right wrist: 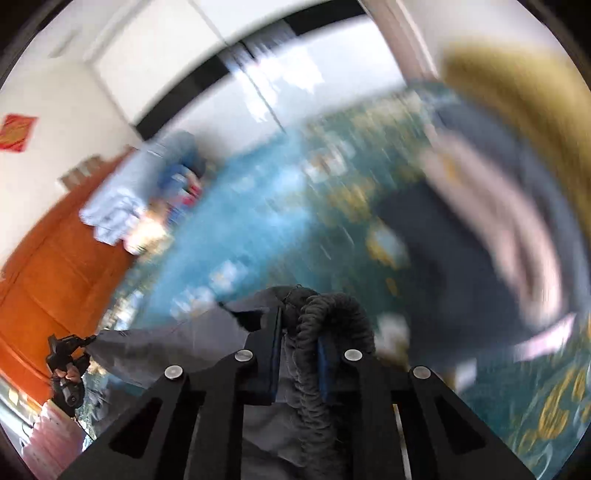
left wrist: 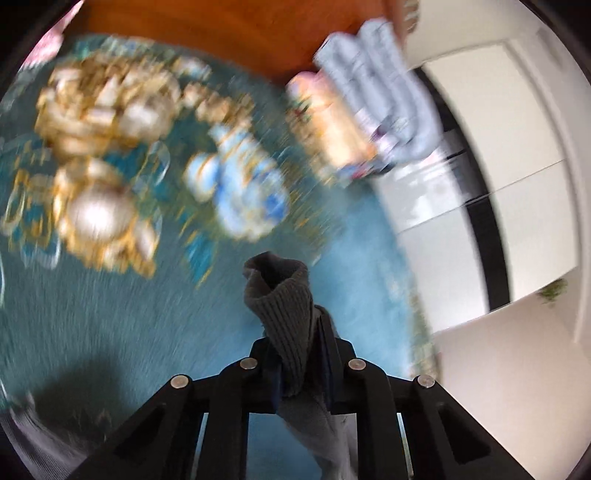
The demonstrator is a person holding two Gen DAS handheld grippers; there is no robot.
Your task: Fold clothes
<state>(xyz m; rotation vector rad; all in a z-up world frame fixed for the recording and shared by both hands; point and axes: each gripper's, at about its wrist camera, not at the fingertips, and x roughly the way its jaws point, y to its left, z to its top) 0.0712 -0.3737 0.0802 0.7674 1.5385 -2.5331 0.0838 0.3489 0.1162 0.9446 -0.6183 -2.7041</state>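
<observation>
Our left claw (left wrist: 295, 354) was clenched on a grey garment (left wrist: 284, 317), its ribbed knit cuff sticking up between the black fingers (left wrist: 258, 365) while paler grey cloth trailed down beneath them. Below it lay a teal bedspread (left wrist: 110, 314) patterned with gold and white flowers, heavily blurred. At the bedspread's far edge sat a pile of folded clothes (left wrist: 373, 92), pale blue on top with pink and orange below, next to an orange wooden panel (left wrist: 203, 33). White walls (left wrist: 517, 147) filled the right side of the left wrist view.

Our right claw (right wrist: 299, 354) was likewise clamped on the grey garment (right wrist: 314, 332), a thick dark ribbed edge bunched between its blue-lined pads (right wrist: 275, 354). From there the grey cloth stretched, held in the air, leftward to the left claw (right wrist: 68, 354), seen small near the orange wood. The folded pile (right wrist: 122, 206) appeared to the left across the bedspread (right wrist: 258, 229), and a dark and pale striped cloth (right wrist: 498, 229), too blurred to identify, lay on the right.
</observation>
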